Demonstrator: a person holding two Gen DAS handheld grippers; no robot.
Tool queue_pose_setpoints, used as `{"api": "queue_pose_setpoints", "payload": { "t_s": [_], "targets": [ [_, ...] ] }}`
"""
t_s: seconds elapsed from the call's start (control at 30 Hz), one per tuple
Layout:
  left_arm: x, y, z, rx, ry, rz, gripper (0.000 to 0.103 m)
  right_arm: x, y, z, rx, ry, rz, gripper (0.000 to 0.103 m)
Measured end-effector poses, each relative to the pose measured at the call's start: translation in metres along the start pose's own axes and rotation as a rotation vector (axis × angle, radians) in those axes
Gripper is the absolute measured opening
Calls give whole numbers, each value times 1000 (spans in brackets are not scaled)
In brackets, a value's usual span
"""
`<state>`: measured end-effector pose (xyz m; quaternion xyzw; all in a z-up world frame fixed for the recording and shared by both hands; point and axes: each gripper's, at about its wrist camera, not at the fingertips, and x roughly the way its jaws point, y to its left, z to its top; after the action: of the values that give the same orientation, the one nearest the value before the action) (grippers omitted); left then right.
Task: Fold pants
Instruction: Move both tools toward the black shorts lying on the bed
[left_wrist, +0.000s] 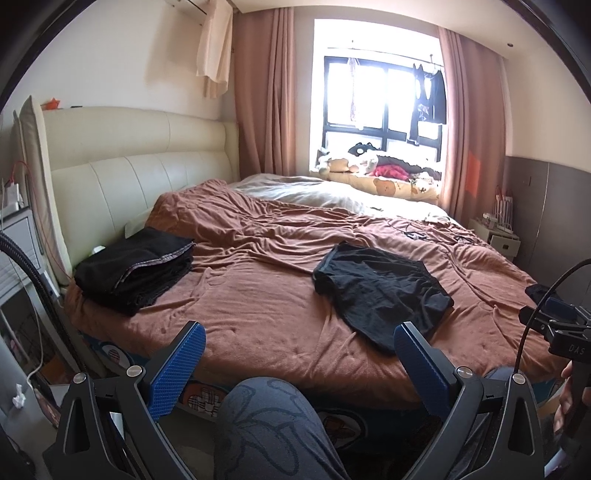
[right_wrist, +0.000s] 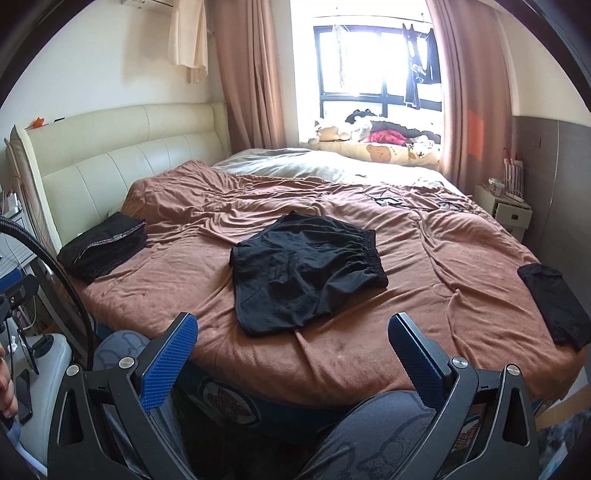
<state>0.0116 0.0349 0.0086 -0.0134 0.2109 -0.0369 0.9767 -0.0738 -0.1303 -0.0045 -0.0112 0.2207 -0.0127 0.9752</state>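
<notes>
Both grippers — left gripper (left_wrist: 299, 341) and right gripper (right_wrist: 291, 332) — hover spread wide and empty, the black shorts (right_wrist: 306, 269) at twelve o'clock lying unfolded — next, I judge, grasp their near hem.

Shorts (right_wrist: 306, 269): black, plain.
Blanket (right_wrist: 369, 350): rust brown.
Folded stack (left_wrist: 135, 271): black, grey-edged.
Headboard (left_wrist: 122, 158): cream.
Curtains (left_wrist: 266, 92): dusty pink.
Pads (right_wrist: 168, 363): blue, ribbed.
Person's trousers (left_wrist: 266, 432): grey-blue, outlined cartoon print.
Far quilt (right_wrist: 391, 153): yellow, bear print.

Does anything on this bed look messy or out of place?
Only the black shorts, lying unfolded and crumpled mid-bed, unlike the neat folded stack by the headboard. The brown blanket is rumpled too.
</notes>
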Motion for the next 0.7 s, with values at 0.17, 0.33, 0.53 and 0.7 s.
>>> {"api": "queue_pose_setpoints", "payload": {
  "t_s": [0.17,0.33,0.53,0.7],
  "targets": [
    [24,11,5,-56,31,-16,103,23,-7,10,54,25,22,103],
    [51,11,4,-67,63,-12,103,42,-13,15,32,39,37,103],
    [86,7,4,-117,120,-13,103,72,-25,19,21,87,55,103],
    [113,-9,1,-89,175,-24,103,99,-38,20,48,126,44,103]
  ]
}}
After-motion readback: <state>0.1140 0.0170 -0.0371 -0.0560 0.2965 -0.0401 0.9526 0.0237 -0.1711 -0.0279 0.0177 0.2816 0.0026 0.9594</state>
